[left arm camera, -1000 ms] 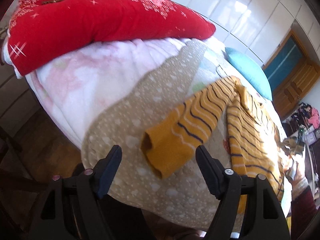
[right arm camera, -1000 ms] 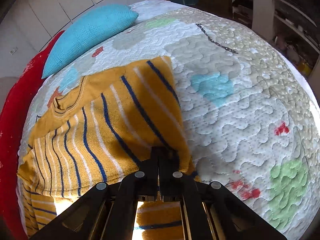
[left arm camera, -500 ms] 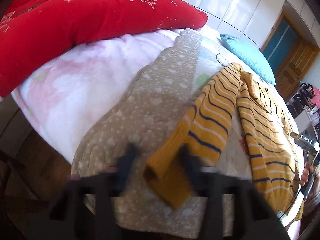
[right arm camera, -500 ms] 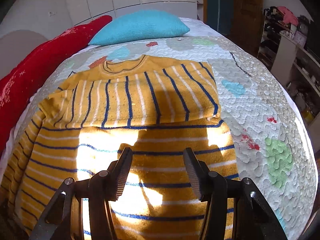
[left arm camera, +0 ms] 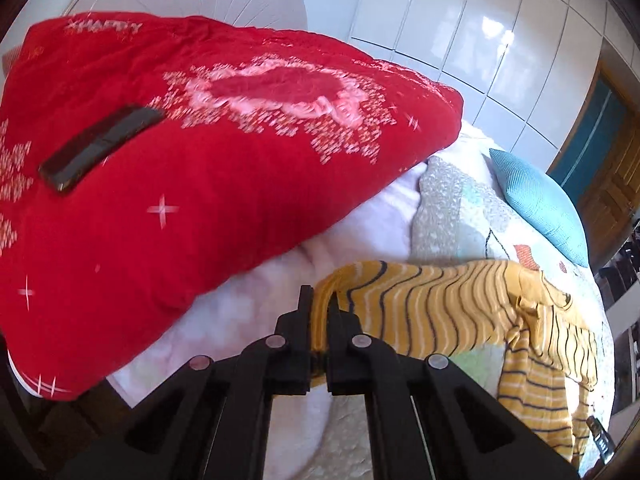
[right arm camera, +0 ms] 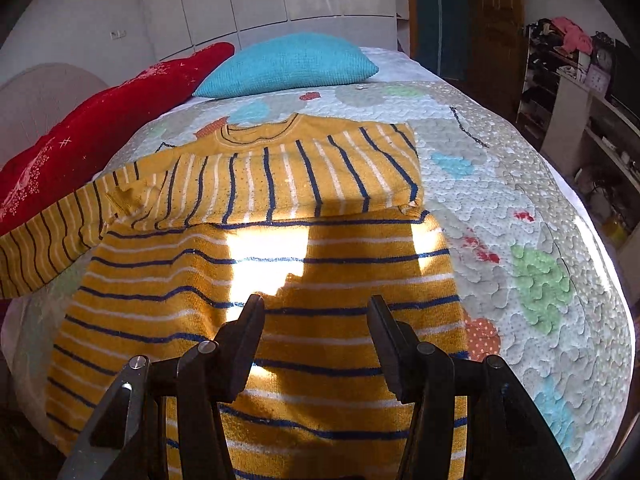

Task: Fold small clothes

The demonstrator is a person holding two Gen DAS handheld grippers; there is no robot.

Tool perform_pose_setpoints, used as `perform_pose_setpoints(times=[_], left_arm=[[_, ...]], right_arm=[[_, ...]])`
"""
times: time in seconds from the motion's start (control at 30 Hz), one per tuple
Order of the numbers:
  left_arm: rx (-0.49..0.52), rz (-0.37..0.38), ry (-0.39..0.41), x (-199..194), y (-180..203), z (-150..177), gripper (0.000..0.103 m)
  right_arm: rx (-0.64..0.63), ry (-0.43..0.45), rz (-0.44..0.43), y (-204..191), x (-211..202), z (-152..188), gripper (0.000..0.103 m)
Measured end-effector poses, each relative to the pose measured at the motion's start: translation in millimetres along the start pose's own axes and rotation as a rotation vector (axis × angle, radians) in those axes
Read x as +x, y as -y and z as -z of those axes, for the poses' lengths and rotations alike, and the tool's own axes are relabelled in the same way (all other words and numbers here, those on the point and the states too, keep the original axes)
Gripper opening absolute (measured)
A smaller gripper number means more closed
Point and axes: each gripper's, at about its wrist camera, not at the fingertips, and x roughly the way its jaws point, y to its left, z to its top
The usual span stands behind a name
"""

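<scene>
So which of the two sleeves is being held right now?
The left sleeve: the left hand-held gripper is shut on its cuff, lifting it. The right sleeve lies folded across the chest, untouched.

Mustard-yellow sweater, striped navy and white; same stripes on sleeve. Quilted bedspread off-white and beige, dotted, scattered patches in green, red, orange, pale blue. Turquoise knit-textured pillow. Red quilt with white sparkle stars and pink-white floral motif; dark strip-shaped object lying on it. Pale pink-white blanket beneath. Grippers black, silver rivets. Glossy white wardrobe panels; brown wooden door, teal panel beside it.
</scene>
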Motion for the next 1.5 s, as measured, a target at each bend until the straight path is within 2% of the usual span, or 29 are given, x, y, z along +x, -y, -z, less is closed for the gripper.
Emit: perform_pose_setpoints(times=[0.07, 0.17, 0.37, 0.5, 0.63, 0.67, 0.7, 0.73, 0.77, 0.83, 0.9, 0.93, 1.03, 1.13, 1.23, 1.3, 1.4, 1.5], left_arm=[[0.015, 0.048, -0.011, -2.3, 22.9, -8.4, 0.004], [0.079, 0.145, -0.026, -8.6, 81.9, -11.7, 0.004], [0.254, 0.376, -0.087, -13.0, 248.8, -0.3, 0.004], [0.4, 0.518, -0.132, -11.5, 376.9, 28.4, 0.004], [0.518, 0.599, -0.19, 3.3, 476.7, 76.1, 0.004], [0.537, 0.607, -0.208, 9.7, 491.8, 87.6, 0.006], [0.556, 0.612, -0.23, 18.1, 505.3, 100.3, 0.013], [0.569, 0.612, -0.258, 25.3, 512.9, 110.4, 0.027], [0.571, 0.616, -0.286, 32.3, 514.0, 118.1, 0.041], [0.553, 0.654, -0.328, 37.7, 506.2, 129.1, 0.052], [0.564, 0.656, -0.339, 33.3, 489.8, 134.4, 0.055], [0.567, 0.645, -0.336, 29.6, 476.8, 135.1, 0.058], [0.527, 0.604, -0.325, 19.6, 429.1, 131.0, 0.073], [0.485, 0.527, -0.3, 7.3, 373.9, 128.3, 0.074], [0.458, 0.393, -0.237, -3.7, 317.1, 132.7, 0.076], [0.422, 0.325, -0.225, -4.1, 281.8, 136.8, 0.077], [0.343, 0.27, -0.253, 6.3, 235.0, 147.9, 0.077], [0.27, 0.232, -0.301, 20.5, 205.1, 163.6, 0.077]], right_arm=[[0.027, 0.01, -0.019, 8.0, -5.2, 1.3, 0.056], [0.07, 0.03, -0.036, 24.1, -12.2, 6.6, 0.056], [0.173, 0.046, -0.084, 63.3, -21.2, 17.7, 0.057], [0.232, 0.053, -0.094, 91.3, -26.5, 30.9, 0.057], [0.29, 0.055, -0.074, 124.3, -29.3, 42.8, 0.057], [0.302, 0.055, -0.066, 132.6, -29.9, 45.0, 0.057], [0.315, 0.057, -0.059, 141.2, -30.3, 47.1, 0.057], [0.328, 0.057, -0.051, 149.7, -30.0, 50.0, 0.057], [0.338, 0.055, -0.045, 156.4, -29.9, 50.4, 0.057], [0.353, 0.057, -0.043, 166.9, -29.3, 50.0, 0.057], [0.347, 0.066, -0.043, 170.0, -29.5, 44.7, 0.057], [0.337, 0.07, -0.046, 168.2, -28.8, 39.4, 0.06], [0.294, 0.092, -0.081, 152.8, -26.4, 17.8, 0.061], [0.225, 0.122, -0.125, 121.7, -23.7, -13.2, 0.061], [0.176, 0.118, -0.189, 86.8, -15.0, -38.8, 0.061], [0.141, 0.098, -0.228, 59.8, -6.1, -48.5, 0.061], [0.054, 0.051, -0.258, 14.4, 15.4, -52.9, 0.061], [-0.027, -0.003, -0.283, -24.3, 42.3, -54.1, 0.061]])
